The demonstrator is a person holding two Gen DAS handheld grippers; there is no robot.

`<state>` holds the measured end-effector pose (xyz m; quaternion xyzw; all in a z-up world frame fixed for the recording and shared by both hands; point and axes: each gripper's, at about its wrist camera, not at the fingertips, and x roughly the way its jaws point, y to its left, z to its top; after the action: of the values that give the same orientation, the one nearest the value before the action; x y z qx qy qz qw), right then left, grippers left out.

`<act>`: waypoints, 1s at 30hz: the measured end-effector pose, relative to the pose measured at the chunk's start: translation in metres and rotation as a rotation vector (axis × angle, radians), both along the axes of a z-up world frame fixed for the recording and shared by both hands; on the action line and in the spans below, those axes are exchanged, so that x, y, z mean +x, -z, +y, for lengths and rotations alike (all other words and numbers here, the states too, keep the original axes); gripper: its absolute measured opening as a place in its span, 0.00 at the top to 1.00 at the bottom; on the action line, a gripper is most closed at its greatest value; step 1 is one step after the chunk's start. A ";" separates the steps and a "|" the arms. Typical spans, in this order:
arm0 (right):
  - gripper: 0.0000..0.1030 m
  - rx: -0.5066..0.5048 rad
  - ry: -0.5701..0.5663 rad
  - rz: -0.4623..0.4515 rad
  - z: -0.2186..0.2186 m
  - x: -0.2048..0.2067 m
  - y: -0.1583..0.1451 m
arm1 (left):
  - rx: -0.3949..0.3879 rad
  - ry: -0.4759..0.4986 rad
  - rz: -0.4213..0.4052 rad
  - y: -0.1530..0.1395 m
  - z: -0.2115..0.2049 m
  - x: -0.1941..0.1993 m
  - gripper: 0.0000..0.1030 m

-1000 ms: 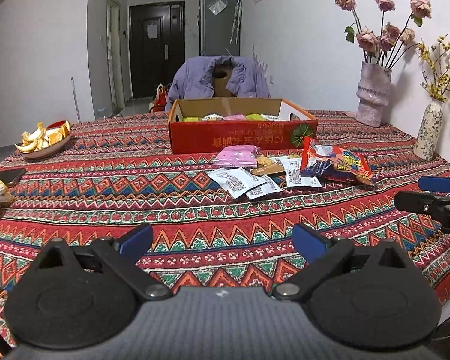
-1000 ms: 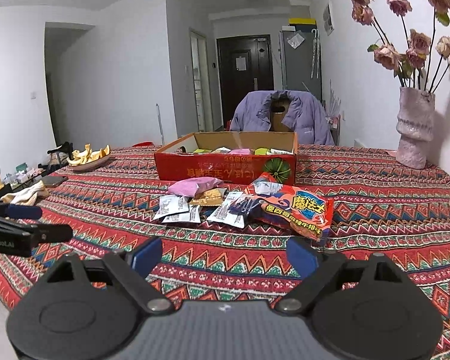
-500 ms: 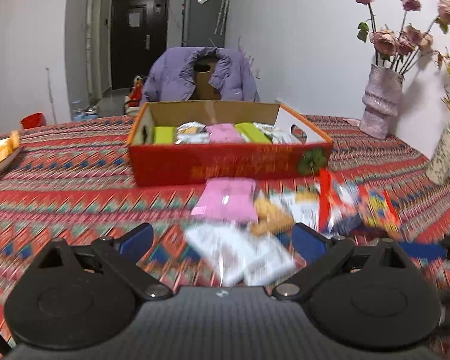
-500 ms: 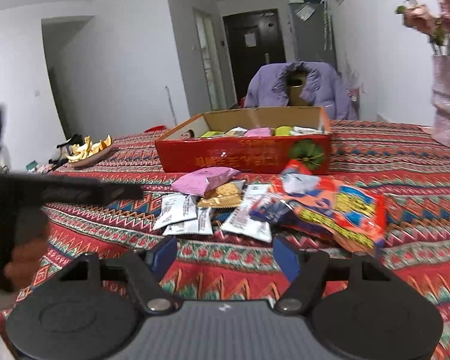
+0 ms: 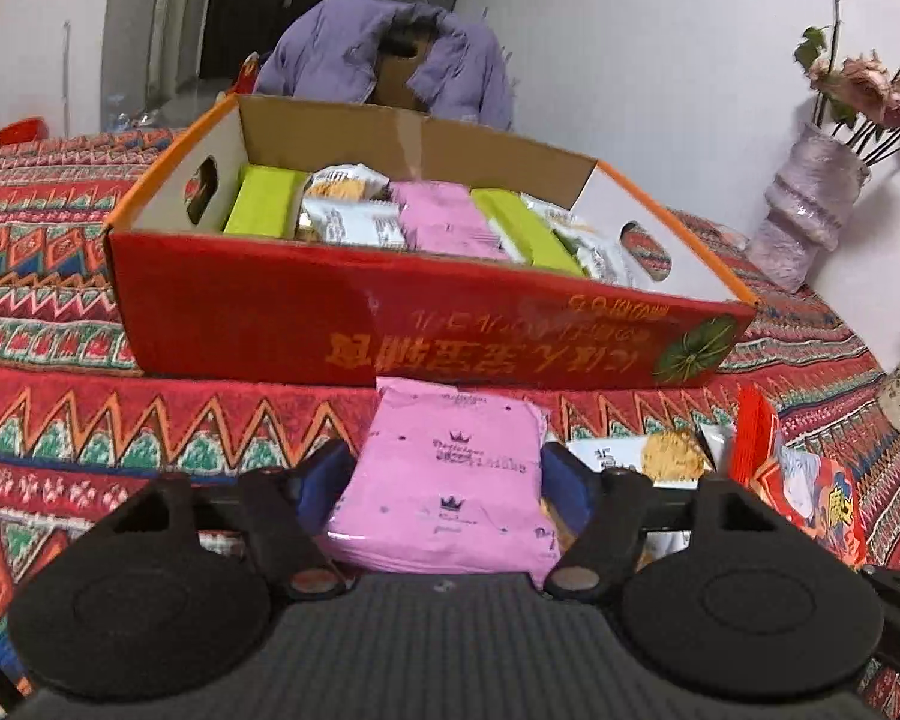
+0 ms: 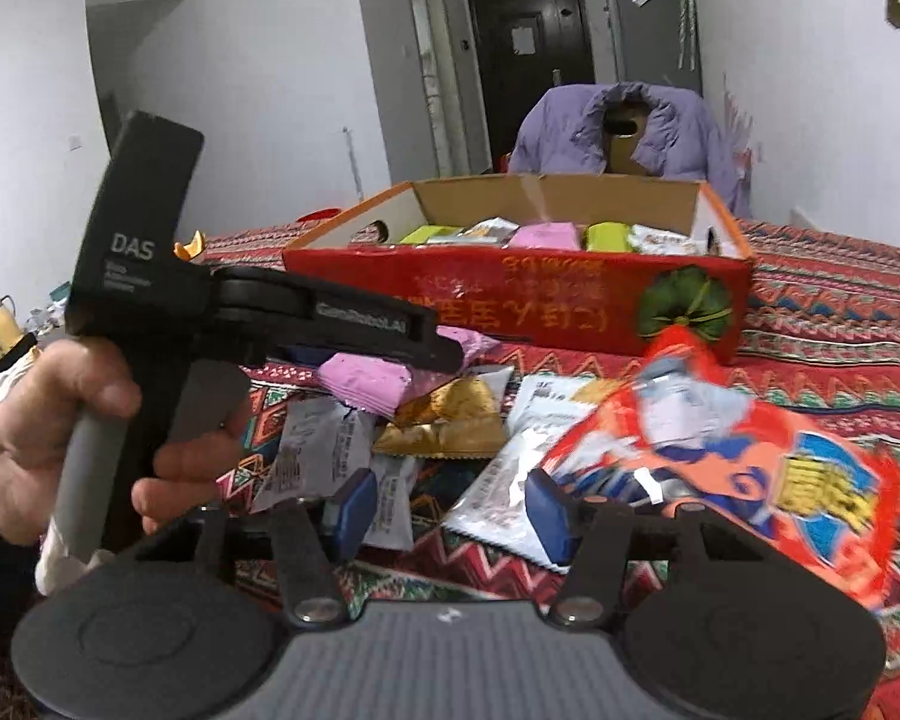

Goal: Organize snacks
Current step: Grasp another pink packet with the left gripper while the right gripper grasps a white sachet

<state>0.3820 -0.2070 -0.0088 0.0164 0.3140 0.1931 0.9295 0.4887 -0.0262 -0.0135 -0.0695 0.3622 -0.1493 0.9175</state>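
Pink packet (image 5: 450,480) lies on the surface at the box's near wall, between the left gripper (image 5: 444,480) jaws, which have just been closing on it; contact unclear. Right gripper (image 6: 450,507) jaws, also closing, hold nothing, white sachets (image 6: 330,450) beneath. Red box (image 5: 390,330) at 12 o'clock already holds green, pink, white packs. Red bag (image 6: 750,456) at 2 o'clock, gold pack (image 6: 450,414) left: roughly half done

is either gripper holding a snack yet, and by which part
The left gripper has closed onto the pink packet across its two long side edges. The right gripper holds nothing; its jaws have been closing over the white packets.
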 end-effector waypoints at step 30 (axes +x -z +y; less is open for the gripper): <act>0.46 -0.009 0.237 -0.023 -0.039 0.060 0.009 | 0.067 -0.142 -0.117 -0.051 0.052 -0.091 0.39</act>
<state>0.4418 -0.2464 -0.0183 0.0471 0.3001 0.0809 0.9493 0.3973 0.0259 0.0371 -0.0555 0.3070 -0.0754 0.9471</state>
